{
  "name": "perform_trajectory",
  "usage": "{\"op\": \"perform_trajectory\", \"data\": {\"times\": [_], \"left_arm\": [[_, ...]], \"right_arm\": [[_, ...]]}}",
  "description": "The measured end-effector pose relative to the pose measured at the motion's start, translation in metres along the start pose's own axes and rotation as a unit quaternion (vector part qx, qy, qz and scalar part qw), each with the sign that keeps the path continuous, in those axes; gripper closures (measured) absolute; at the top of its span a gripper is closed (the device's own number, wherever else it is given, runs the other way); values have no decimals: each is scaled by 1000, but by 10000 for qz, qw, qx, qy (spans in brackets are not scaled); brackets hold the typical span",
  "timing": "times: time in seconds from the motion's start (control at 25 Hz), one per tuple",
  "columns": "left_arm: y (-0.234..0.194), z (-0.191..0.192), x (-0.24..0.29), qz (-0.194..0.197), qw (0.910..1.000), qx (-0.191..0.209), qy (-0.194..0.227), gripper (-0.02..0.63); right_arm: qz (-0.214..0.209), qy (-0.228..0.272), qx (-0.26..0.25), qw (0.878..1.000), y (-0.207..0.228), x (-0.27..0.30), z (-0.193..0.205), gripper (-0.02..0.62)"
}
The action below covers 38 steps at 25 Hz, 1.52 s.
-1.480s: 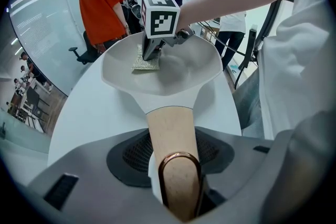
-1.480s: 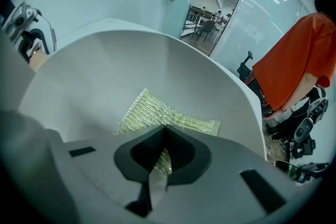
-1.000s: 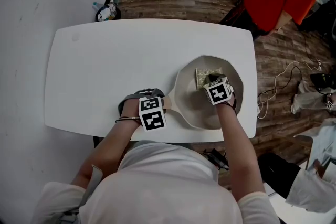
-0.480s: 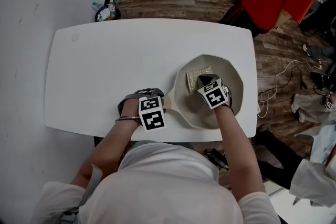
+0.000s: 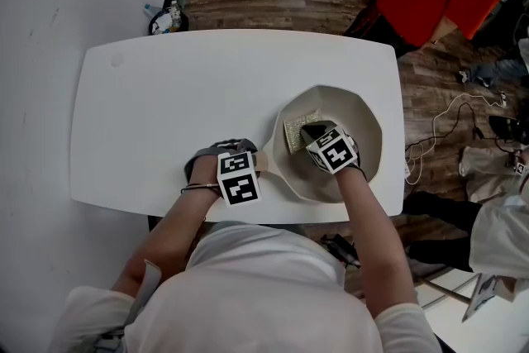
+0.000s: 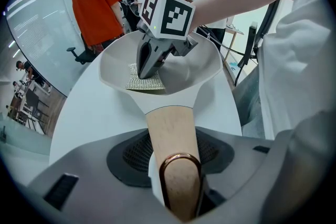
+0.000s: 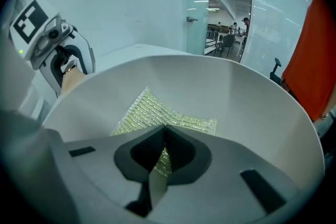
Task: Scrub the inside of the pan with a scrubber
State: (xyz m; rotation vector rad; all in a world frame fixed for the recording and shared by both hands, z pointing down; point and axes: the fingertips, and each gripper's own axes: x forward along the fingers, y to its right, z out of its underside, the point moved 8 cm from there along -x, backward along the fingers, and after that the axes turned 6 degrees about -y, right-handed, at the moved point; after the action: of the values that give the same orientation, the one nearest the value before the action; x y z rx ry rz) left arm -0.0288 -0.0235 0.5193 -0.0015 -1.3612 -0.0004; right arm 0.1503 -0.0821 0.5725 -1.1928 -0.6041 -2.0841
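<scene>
Our right tongs (image 7: pixel 164 136) are pinched nearly together on a fold of the scrubber (image 7: pixel 157 110). This yellow-green mesh pad lies inside the pan (image 7: pixel 252 107), on the floor towards the handle side, though we cannot quite tell whether it presses flat. Our left tongs (image 6: pixel 173 160) are clamped on the pan's wooden handle (image 6: pixel 169 126), their jaws spread by its width. The white table (image 5: pixel 182 95) under the pan extends mostly to the pan's left.

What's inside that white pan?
A yellowish mesh scrubber lies on the floor of the pan, pinched by the right claw. The claw covers the scrubber's near edge and the pan floor beneath it, so nothing can be told there.
</scene>
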Motion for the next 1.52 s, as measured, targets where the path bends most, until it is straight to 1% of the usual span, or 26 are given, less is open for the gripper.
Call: {"op": "perform_trajectory", "data": {"times": [0.2,0.36,0.52,0.68,0.88,1.04,1.52], "left_arm": [[0,0,0,18,10000,11,-18,391],[1,0,2,4,10000,-4,-34,393],[0,-1,0,15,10000,-29,-63,393],[0,-1,2,19,10000,-52,-64,393],[0,-1,2,24,9999,-78,-84,394],[-1,-1,3,33,9999,-99,-84,396],[0,-3,5,24,9999,-141,-86,397]], "right_arm": [[-448,-126,-44,9989,-14,2,0,572],[-773,-384,-186,9961,-24,2,1,572],[-1103,-677,-286,9912,-34,0,3,572],[-1332,-975,-377,9856,-42,-1,8,572],[-1569,-1418,-279,9770,-49,-4,15,572],[-1694,-1733,-289,9698,-52,-6,21,574],[-1716,-2199,-555,9587,-54,-17,44,574]]}}
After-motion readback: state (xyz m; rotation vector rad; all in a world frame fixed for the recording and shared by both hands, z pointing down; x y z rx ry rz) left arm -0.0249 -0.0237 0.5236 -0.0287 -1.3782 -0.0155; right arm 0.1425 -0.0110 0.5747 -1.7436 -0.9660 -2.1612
